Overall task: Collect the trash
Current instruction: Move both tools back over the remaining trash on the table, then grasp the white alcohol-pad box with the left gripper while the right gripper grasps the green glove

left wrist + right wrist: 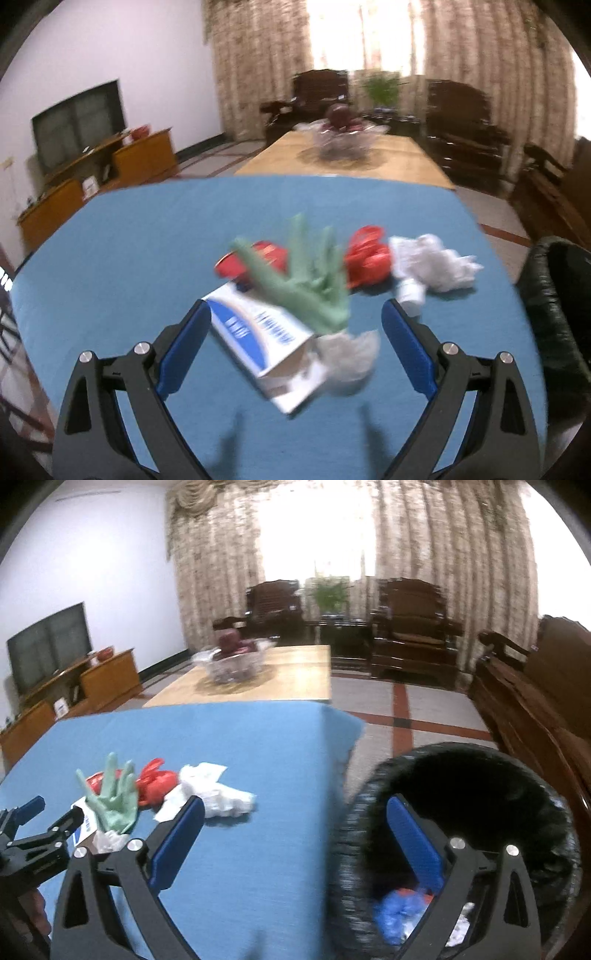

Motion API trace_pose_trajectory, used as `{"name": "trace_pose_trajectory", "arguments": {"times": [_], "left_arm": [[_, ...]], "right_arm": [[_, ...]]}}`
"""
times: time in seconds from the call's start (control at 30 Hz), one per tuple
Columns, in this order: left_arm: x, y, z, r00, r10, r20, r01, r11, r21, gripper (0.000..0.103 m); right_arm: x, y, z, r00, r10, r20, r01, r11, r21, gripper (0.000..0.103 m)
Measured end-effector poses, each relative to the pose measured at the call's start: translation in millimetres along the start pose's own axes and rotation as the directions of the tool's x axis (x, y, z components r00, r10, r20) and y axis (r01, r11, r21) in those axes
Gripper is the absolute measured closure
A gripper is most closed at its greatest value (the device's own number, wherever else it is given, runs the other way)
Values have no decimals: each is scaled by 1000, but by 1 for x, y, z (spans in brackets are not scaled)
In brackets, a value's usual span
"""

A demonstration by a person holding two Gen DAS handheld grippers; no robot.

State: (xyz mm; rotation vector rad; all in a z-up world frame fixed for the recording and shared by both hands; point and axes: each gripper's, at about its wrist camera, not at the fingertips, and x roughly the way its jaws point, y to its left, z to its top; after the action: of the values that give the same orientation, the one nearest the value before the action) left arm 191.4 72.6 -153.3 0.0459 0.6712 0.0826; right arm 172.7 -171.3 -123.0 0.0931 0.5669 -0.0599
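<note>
Black gripper arms with blue pads frame the left wrist view, and the left gripper [295, 317] is seen spread wide, holding nothing. Between its fingers a white-and-blue cardboard box [258, 343] lies on the blue tablecloth [129, 229]. On the box's far end a pale green rubber glove [306, 280] is draped; a crumpled grey tissue [347, 362] touches its near right corner. Beyond the box lie a red wrapper [369, 258] and a wad of white paper [436, 262].

From the right wrist view, the right gripper [295, 812] is likewise seen open and empty. Well right of the box [83, 825], a black-lined trash bin [458, 842] stands off the tablecloth's edge, with blue and white scraps inside.
</note>
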Motion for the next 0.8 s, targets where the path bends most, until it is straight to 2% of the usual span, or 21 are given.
{"name": "trace_pose_trajectory", "arguments": {"times": [0.23,0.53,0.6,0.8], "left_arm": [[20,15,-13,998,15,-53,-18,998,-58,12],[45,27,-23,990,41,-138,-54,994,-93,12],[47,33,-25,989,24,-145,-40,993,-112,11],[36,50,-28,986,38,-164,-57,992,-115,11]], "right_arm": [[22,31,-12,999,28,-39,-29,999,-30,6],[34,33,-19,997,35,-67,-37,999,-27,6],[36,36,-21,997,40,-71,-42,999,-32,6],[38,45,-25,995,62,-82,-67,996,-58,6]]}}
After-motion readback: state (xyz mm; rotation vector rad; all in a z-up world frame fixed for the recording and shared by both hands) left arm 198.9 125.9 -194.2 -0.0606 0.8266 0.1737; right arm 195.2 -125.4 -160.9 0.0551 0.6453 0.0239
